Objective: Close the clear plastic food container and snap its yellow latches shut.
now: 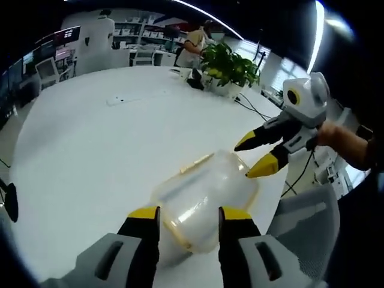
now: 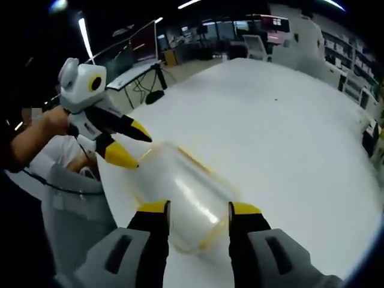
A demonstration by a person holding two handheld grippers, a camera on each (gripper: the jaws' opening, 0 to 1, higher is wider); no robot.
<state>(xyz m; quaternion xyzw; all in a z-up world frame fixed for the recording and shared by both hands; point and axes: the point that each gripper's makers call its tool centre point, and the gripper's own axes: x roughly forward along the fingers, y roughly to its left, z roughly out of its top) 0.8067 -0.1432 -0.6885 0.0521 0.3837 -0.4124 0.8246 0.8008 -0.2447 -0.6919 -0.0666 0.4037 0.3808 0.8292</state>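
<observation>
- Clear food container (image 1: 207, 201) sat near the white table's (image 1: 90, 156) edge, between both grippers, prob. so each could reach one end.
- Left gripper (image 1: 189, 215): fingers spread, either side of the near end, not squeezing yet.
- Right gripper (image 2: 199, 210): fingers spread too, at the other end, holding nothing.
- Yellow latch (image 1: 197, 162) not snapped, I think.

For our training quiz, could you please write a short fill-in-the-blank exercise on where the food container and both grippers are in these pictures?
1. The clear plastic food container with yellow latches rests on a ____ table.
2. The jaws of the left gripper and the right gripper are both ____.
3. In the left gripper view, a potted ____ stands at the table's far edge.

Missing words: white; open; plant
</observation>
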